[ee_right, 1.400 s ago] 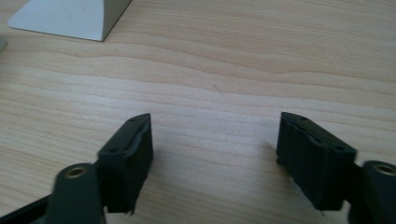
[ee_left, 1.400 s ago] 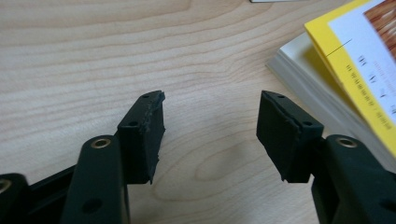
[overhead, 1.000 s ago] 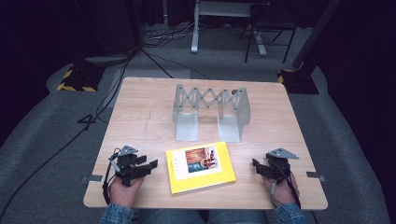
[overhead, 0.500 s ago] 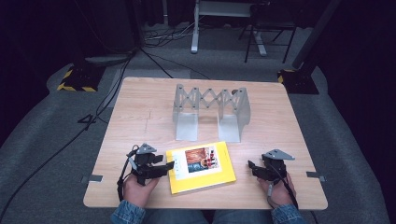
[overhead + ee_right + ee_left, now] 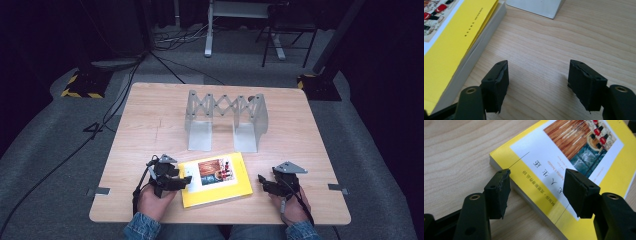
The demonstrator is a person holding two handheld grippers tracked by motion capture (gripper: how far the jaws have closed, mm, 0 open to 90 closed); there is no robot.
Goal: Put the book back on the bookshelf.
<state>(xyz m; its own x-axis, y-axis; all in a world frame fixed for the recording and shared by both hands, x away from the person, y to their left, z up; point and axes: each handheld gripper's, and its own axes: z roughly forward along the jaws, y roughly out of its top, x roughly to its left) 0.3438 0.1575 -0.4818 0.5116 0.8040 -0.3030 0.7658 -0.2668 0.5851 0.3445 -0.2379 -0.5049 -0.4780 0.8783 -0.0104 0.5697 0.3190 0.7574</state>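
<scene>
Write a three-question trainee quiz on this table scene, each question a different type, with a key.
1. True or false: the left hand-held gripper has its jaws shut on the yellow book.
2. Multiple choice: where does the grey folding rack stand? A) beyond the book, farther from the person; B) on top of the book; C) between the book and the person.
3. Fill in: the right hand-held gripper hangs over bare ____ beside the book.

Key:
1. False; its jaws are open, straddling the book's edge.
2. A.
3. Table; its jaws are open with nothing between them.
</scene>
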